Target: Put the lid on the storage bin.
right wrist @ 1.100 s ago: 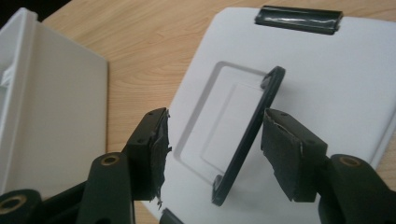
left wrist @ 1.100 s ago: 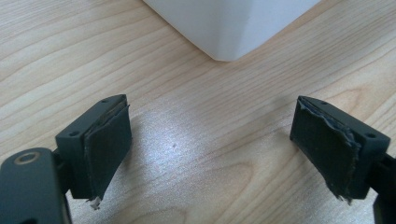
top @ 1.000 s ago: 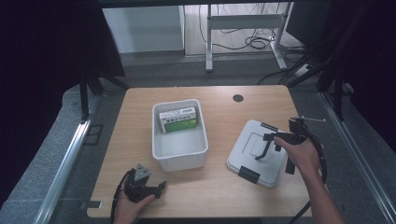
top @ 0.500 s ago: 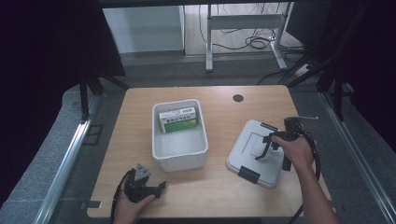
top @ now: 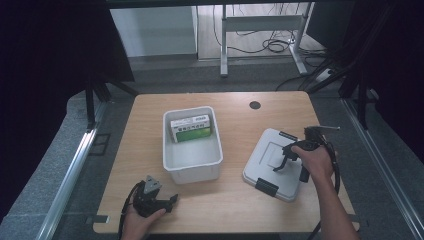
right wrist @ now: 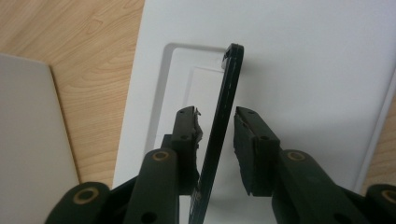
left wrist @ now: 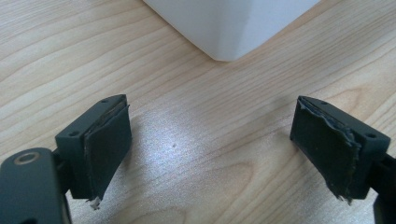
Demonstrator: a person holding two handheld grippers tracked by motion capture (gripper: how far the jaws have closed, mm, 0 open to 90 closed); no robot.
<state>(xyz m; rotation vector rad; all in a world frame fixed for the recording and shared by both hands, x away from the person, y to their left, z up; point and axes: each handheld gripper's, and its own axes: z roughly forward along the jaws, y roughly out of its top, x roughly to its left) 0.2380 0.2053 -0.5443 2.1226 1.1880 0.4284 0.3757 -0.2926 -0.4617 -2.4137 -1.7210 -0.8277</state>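
Getting ready to lift the lid by its handle.

From the high view, a white bin (top: 192,150) sits on the wooden table (top: 235,200) with a green box (top: 191,128) inside, and the grey lid (top: 277,162) lies flat to its right. The right gripper (top: 281,161) is over the lid; the left gripper (top: 165,200) rests near the front edge. In the left gripper view, the jaws are spread wide with nothing between, near the bin's corner (left wrist: 231,28). In the right gripper view, the jaws sit on both sides of the lid's thin black handle (right wrist: 219,126), with small gaps, so not squeezing yet. I think the next move is to pinch, then lift. The handle's lower end is cut off.
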